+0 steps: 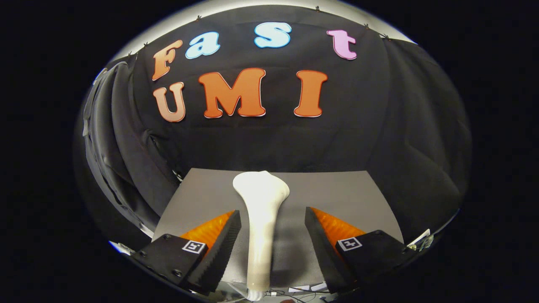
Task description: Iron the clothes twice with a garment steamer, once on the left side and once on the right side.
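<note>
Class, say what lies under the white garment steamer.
Under the garment steamer, between the open gripper fingers, lies a grey table. The strip of table beneath its body is covered.

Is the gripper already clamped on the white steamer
No, the gripper is open: the white steamer stands between its fingers, with gaps showing on both sides.

White garment steamer (261,219) upright between open tool (273,229) fingers, untouched.
</note>
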Demonstrator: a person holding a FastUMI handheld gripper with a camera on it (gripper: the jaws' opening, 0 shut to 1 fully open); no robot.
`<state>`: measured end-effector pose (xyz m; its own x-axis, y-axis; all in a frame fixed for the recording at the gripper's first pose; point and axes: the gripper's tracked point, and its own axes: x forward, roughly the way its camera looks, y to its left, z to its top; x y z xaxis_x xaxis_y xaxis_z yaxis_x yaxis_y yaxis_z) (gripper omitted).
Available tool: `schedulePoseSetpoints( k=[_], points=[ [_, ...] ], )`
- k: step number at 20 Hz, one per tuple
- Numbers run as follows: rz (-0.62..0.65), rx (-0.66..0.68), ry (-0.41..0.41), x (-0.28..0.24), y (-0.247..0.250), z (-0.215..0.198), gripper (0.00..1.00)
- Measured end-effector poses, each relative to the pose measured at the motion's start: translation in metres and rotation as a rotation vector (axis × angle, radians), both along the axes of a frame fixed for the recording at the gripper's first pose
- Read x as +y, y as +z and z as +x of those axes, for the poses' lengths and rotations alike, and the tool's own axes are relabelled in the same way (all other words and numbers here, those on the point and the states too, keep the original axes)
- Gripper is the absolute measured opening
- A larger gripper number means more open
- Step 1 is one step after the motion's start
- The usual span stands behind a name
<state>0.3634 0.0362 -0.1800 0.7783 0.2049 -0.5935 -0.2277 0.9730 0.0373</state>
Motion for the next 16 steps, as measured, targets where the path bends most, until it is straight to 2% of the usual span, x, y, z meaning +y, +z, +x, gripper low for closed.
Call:
schedulePoseSetpoints(
  k=[13, 14, 16],
  points=[
    [0.015, 0.246, -0.010, 0.004, -0.048, 0.019, 0.98],
    [0.016, 0.266, -0.009, 0.006, -0.052, 0.019, 0.98],
    [0.029, 0.303, -0.011, 0.008, -0.059, 0.023, 0.89]
  ],
)
